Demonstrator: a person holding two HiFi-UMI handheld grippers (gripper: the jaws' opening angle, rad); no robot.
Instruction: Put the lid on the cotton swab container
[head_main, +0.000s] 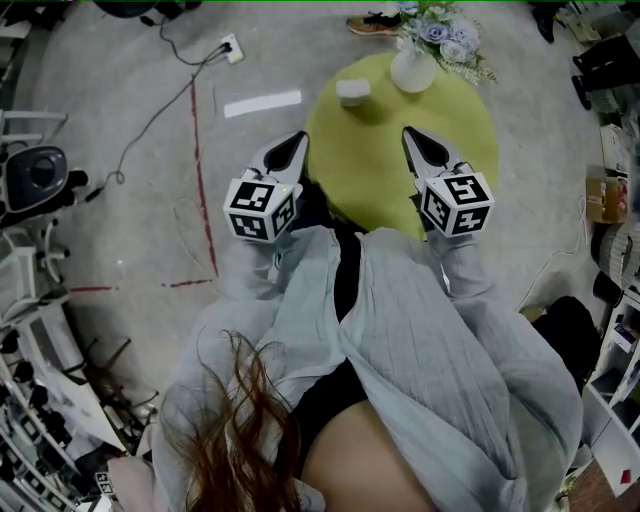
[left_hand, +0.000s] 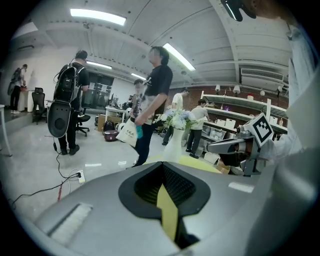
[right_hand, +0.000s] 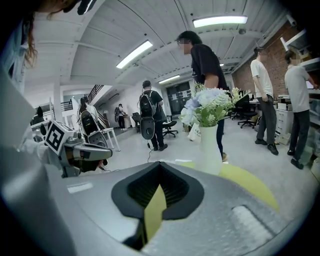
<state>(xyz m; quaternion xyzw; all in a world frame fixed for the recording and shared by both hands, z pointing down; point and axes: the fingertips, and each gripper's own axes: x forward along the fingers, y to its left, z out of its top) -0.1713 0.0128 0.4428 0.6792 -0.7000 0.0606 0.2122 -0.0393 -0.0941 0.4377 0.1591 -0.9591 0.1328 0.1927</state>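
The grey, mottled floor (head_main: 120, 230) fills most of the head view, crossed by thin red tape lines (head_main: 197, 170) and a black cable (head_main: 150, 120) running to a white power strip (head_main: 232, 48) at upper left. At upper centre stands a round table (head_main: 400, 170) with a smooth, matte yellow-green top. The person's pale grey, finely ribbed sleeves (head_main: 470, 300) take up the lower half.

The left gripper (head_main: 299, 138) and the right gripper (head_main: 409, 133) are grey shells that taper to points, each with a black teardrop hollow and a black-and-white marker cube. The left one lies across the table's left rim. The right one is over the lower right part of the top.

Each gripper view shows its own jaws drawn together at the tips with nothing between them. Ridged black pads line the hollow, and a yellow-green sliver of table shows through the slit.

Those views also show several people standing, ceiling strip lights, office chairs and wall shelves, none of which the head view catches.

A glossy white vase (head_main: 413, 72) of pale blue flowers stands near the table's upper rim. The cotton swab container (head_main: 353, 92), a short white cylinder, sits to its left, apart from it, near the upper-left rim. Only the head view shows it, and its lid cannot be made out separately. Bare tabletop lies between it and both grippers.
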